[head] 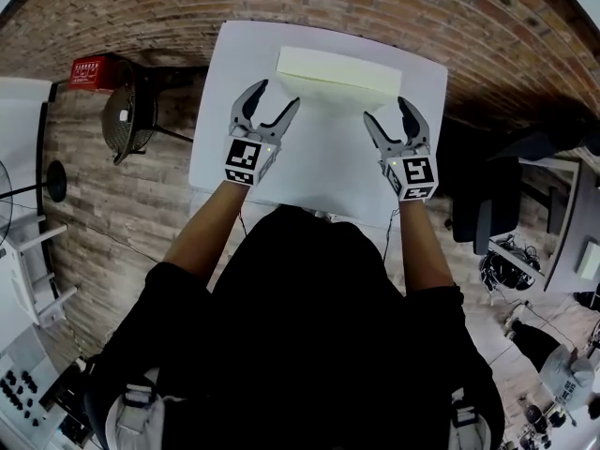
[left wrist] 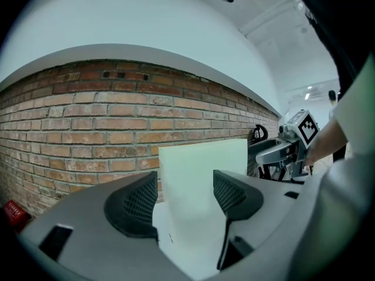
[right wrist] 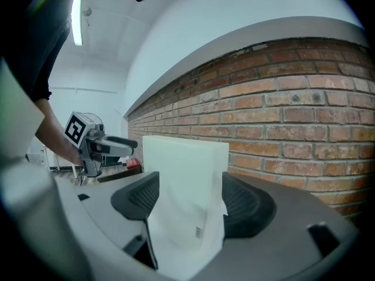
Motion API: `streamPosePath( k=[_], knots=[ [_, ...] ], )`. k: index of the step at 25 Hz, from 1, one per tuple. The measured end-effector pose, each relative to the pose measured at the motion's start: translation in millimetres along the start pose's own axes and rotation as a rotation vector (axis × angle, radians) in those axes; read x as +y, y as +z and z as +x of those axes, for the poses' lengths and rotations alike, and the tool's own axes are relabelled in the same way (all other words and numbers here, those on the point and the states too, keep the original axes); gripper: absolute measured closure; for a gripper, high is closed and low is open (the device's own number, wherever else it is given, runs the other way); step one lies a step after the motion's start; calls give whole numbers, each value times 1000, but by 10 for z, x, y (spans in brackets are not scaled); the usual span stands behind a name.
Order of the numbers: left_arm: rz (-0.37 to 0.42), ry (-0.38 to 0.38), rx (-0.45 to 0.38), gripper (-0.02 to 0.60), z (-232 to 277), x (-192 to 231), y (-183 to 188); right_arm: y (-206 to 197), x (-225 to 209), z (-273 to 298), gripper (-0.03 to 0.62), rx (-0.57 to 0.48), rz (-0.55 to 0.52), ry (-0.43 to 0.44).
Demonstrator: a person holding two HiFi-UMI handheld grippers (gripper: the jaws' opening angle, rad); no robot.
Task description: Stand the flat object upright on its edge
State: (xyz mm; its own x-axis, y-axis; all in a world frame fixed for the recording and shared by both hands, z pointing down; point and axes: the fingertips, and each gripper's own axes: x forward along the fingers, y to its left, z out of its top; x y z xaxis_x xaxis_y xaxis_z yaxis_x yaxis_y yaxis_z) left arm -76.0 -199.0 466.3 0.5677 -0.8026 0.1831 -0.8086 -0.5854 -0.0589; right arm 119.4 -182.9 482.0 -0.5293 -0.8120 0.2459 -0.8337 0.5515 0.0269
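A pale cream flat slab (head: 334, 69) stands upright on its long edge at the far side of the white table (head: 319, 172). My left gripper (head: 278, 93) is open just short of the slab's left half, nothing between its fingers. My right gripper (head: 386, 109) is open too, short of the slab's right end. In the left gripper view the slab (left wrist: 202, 165) rises beyond the open left gripper (left wrist: 184, 198), and the right gripper (left wrist: 290, 148) shows at the right. In the right gripper view the slab (right wrist: 184, 160) stands past the open right gripper (right wrist: 184, 201), with the left gripper (right wrist: 96, 148) at the left.
A brick wall (left wrist: 88, 116) runs behind the table. A red box (head: 91, 70) and a black fan on a stand (head: 127, 111) are on the floor to the left. A dark chair (head: 483, 214) and desks stand to the right.
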Motion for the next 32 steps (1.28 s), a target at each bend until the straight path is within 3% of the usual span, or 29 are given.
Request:
streamPosePath(
  k=[9,15,21,25,32],
  knots=[
    [-36,-1,-19,293,-273,-103,191,257,140,-330,281,-63,10,45],
    [-10,-59,-79,295,-467,-407,516,618,387,-555,370,-141,16,113],
    [-26,-119,-129,400,-610,-690,908,980,656,-713,502,-222,13,152],
    [-18,-136,-156,524,-730,-808,1037,1081,806,-788,586,-235,-9,173],
    [-30,-129,-150,563,-851,-902,1103,1214,971,-860,588,-243,-9,207]
  ],
)
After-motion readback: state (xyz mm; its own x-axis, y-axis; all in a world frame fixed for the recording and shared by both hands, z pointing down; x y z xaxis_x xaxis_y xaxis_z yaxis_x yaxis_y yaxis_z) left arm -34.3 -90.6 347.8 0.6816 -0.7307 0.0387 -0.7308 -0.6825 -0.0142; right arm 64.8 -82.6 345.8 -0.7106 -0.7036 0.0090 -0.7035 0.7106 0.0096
